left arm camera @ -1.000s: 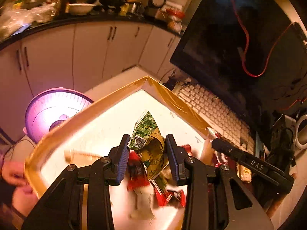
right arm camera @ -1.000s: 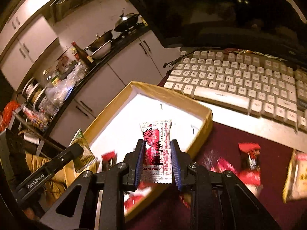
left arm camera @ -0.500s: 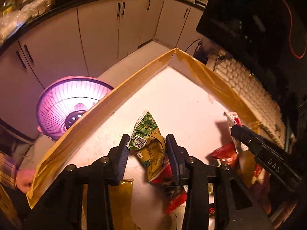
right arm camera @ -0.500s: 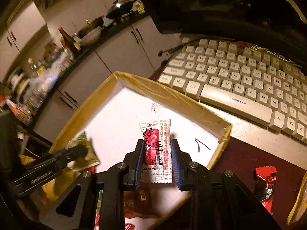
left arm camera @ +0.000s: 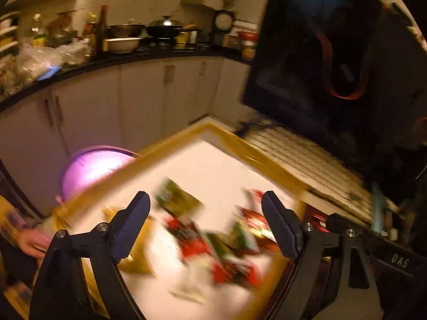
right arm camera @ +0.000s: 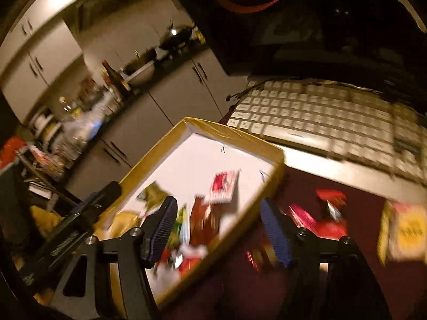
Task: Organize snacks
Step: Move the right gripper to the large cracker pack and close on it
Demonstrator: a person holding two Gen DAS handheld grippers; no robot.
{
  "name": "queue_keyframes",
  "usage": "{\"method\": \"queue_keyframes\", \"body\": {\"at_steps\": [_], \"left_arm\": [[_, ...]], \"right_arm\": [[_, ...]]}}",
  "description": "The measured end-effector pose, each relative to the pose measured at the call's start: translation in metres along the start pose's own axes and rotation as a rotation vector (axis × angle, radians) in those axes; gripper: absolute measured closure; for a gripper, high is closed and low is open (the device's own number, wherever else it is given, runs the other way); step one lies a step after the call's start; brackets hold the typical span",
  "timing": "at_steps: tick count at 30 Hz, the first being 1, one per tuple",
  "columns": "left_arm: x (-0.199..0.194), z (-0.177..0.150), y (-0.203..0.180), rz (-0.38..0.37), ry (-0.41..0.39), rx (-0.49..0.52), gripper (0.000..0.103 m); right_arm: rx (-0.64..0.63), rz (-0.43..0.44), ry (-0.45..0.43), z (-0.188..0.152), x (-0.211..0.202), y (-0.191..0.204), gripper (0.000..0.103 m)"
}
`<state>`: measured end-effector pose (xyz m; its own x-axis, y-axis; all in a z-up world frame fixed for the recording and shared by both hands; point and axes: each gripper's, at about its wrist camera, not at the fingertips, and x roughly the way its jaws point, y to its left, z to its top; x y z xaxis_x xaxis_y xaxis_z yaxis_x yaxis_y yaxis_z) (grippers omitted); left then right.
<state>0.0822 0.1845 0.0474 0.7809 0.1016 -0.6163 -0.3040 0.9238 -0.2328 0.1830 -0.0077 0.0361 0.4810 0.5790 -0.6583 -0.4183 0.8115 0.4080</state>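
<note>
A shallow box (left arm camera: 170, 146) with yellow taped walls and a white floor holds several snack packets. My left gripper (left arm camera: 205, 208) is open and empty above it; a green packet (left arm camera: 178, 200) lies blurred on the floor between its fingers. My right gripper (right arm camera: 218, 213) is open and empty over the box's (right arm camera: 234, 133) near right wall. A red and white packet (right arm camera: 222, 186) lies on the box floor ahead of it. Red packets (right arm camera: 320, 218) and a yellow packet (right arm camera: 405, 232) lie on the dark red mat outside the box.
A white keyboard (right arm camera: 320, 112) and a dark monitor (left arm camera: 333, 66) stand behind the box. A glowing purple heater (left arm camera: 93, 168) stands left of the box. White kitchen cabinets (left arm camera: 133, 101) lie beyond. A hand (left arm camera: 32, 240) shows at the left edge.
Both grippers have opened and pulled back. The green packet has left the left gripper and the red and white packet has left the right gripper; both now lie in the box.
</note>
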Motion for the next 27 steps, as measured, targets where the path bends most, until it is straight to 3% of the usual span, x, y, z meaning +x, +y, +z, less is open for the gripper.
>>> {"method": "queue_keyframes", "body": {"at_steps": [3,5,8,12,17,23,27], "left_arm": [[-0.016,-0.019,-0.033,-0.152,0.059,0.006,0.017],[-0.022,-0.028,-0.059,-0.247,0.103,0.064,0.017],[-0.025,-0.046,-0.094,-0.318,0.119,0.135,0.017],[-0.015,-0.081,-0.130,-0.282,0.166,0.267,0.017],[-0.013,-0.092,-0.136,-0.276,0.171,0.297,0.017],[-0.008,-0.079,-0.102,-0.256,0.167,0.171,0.017],[-0.002,-0.078,-0.090,-0.260,0.190,0.148,0.017]], "right_arm": [[0.035,0.019,-0.025,-0.031,-0.035,-0.020,0.033],[0.087,0.026,-0.024,-0.054,-0.046,-0.042,0.032],[0.203,0.017,-0.006,-0.082,-0.053,-0.077,0.031],[0.282,-0.029,-0.013,-0.106,-0.067,-0.111,0.031],[0.336,-0.069,-0.037,-0.112,-0.082,-0.138,0.031],[0.353,-0.089,-0.030,-0.105,-0.078,-0.146,0.031],[0.326,-0.134,-0.020,-0.094,-0.072,-0.146,0.031]]}}
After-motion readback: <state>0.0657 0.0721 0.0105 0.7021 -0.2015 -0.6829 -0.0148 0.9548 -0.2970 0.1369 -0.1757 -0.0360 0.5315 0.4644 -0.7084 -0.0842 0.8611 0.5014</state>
